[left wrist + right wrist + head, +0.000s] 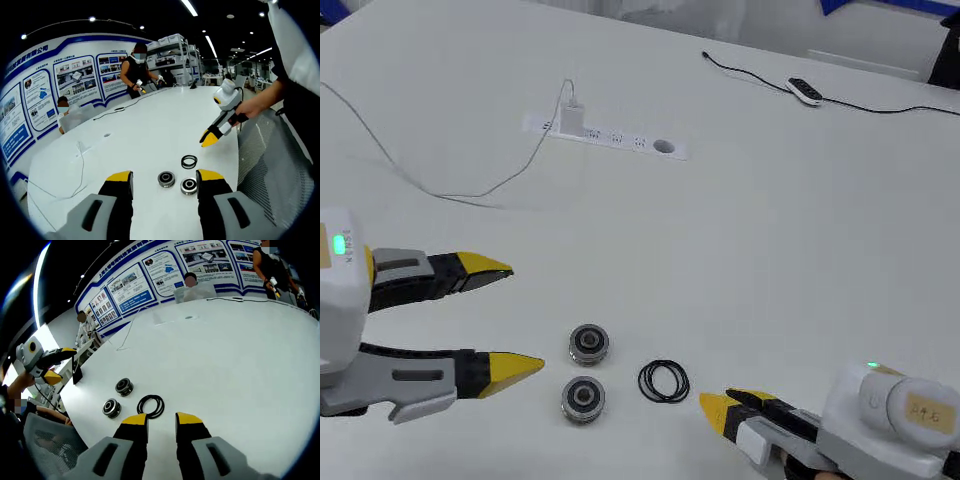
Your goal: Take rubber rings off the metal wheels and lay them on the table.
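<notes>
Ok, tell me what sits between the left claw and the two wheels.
Nothing visible. The open left claw faces bare table up to the farther wheel and nearer wheel; the rubber rings lie beyond them.

Metal wheels [588, 343]: gleaming, bright polished finish.
Rubber rings [663, 381]: looking matt black, three o'clock of wheels.
Table [770, 260]: showing smooth matt white.

2 wheels [588, 343] just beside rings [664, 381], narrow gaps; bare table [770, 260] all round; power strip [605, 137], cable [440, 195] well apart.
</notes>
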Demonstrator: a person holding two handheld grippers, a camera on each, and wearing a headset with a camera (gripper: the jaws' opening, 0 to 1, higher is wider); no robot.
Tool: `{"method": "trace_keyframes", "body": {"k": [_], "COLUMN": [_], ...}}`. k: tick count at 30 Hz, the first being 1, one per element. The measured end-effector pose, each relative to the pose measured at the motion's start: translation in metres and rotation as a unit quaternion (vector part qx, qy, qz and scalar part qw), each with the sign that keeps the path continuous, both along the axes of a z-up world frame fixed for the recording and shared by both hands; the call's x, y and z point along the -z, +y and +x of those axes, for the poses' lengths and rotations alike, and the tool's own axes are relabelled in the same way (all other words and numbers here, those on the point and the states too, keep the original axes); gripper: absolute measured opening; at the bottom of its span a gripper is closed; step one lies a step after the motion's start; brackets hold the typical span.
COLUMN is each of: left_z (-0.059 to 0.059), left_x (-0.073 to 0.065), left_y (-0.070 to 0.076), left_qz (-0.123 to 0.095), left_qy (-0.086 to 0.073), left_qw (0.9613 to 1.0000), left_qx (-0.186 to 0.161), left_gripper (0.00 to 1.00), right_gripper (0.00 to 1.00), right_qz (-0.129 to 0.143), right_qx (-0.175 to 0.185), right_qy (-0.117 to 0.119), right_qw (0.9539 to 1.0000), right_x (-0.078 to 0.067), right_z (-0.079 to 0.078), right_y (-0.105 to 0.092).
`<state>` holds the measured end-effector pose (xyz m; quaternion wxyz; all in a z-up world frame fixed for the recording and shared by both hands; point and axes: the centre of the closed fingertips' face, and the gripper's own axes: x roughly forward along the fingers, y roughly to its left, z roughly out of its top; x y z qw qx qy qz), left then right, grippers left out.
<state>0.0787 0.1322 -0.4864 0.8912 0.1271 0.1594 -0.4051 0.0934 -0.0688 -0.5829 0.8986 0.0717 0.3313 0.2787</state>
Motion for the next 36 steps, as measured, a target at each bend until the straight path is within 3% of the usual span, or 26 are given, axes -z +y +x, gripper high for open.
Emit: {"method": "trace_keyframes", "body": {"k": [2, 8, 16, 18, 25, 32, 36], "left_z": [0.001, -0.001, -0.006, -0.008, -0.02, -0.022, -0.023], "left_x": [-0.006, -0.011, -0.011, -0.009, 0.001, 0.009, 0.01], "left_y": [0.009, 0.034, 0.054, 0.056, 0.053, 0.059, 0.062], "left_qz": [-0.023, -0.032, -0.046, -0.047, -0.036, -0.041, -0.043], "left_qy": [-0.001, -0.005, -0.004, -0.002, 0.013, 0.014, 0.012], "left_qw": [0.9994, 0.9975, 0.9934, 0.9929, 0.9935, 0.989, 0.9873], "left_qx": [-0.024, -0.063, -0.105, -0.109, -0.107, -0.142, -0.152], "left_gripper": [0.54, 0.58, 0.68, 0.7, 0.82, 0.93, 0.95], "right_gripper": [0.24, 0.28, 0.37, 0.4, 0.54, 0.67, 0.72], "right_qz": [-0.004, -0.022, -0.008, -0.012, -0.076, -0.062, -0.063], "right_qx": [-0.007, -0.031, -0.038, -0.042, -0.064, -0.035, -0.03], "right_qy": [-0.016, -0.061, -0.094, -0.101, -0.121, -0.14, -0.146], "right_qw": [0.9998, 0.9974, 0.9948, 0.9939, 0.9877, 0.9876, 0.9868], "right_x": [-0.007, -0.027, -0.047, -0.05, -0.053, -0.067, -0.068], "right_z": [0.001, 0.001, -0.008, -0.01, -0.016, -0.016, -0.015], "right_y": [-0.007, -0.022, -0.029, -0.03, -0.041, -0.041, -0.037]}}
